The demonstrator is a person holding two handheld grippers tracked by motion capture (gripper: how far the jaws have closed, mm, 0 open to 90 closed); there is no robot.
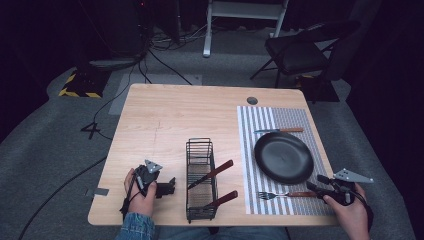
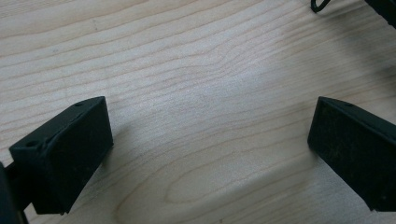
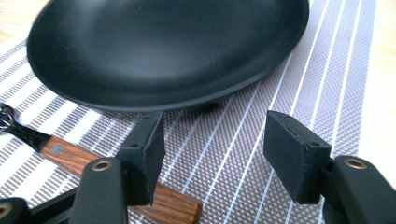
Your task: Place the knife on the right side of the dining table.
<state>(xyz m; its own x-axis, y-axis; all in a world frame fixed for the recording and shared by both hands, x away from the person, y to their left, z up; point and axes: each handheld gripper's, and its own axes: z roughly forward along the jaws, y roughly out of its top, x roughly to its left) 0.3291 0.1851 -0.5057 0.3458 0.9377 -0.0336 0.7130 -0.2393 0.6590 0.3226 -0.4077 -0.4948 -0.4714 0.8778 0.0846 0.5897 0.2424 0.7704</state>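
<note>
**Right tongs spread over fork handle, left tongs parked**

Right tongs [image 1: 320,183] spread wide, nothing pinched; jaws low over striped placemat [image 1: 300,117] at near right of worktop [image 1: 165,110]. Fork [image 1: 286,194] lying flat on mat just near of black plate [image 1: 283,157], tines left, wooden handle [image 3: 116,179] right; in right gripper view handle sits under and beside one jaw, not betw. the pair. Judged: fork just set down or about to be taken, can't tell which; placement fits a table setting w/ plate in middle. Knife [image 1: 279,131] on mat at far side of plate, likewise flat, blade left.

Left tongs [image 2: 205,154] also spread, empty, bare wood betw. jaws; resting at near left, prob. idle while right side works. Wire caddy [image 1: 201,180] mid-worktop near edge, two more wooden-handled utensils [image 1: 212,174] leaning out to right, so easy reach for right hand [image 1: 352,212]. Likely source for remaining cutlery.
</note>
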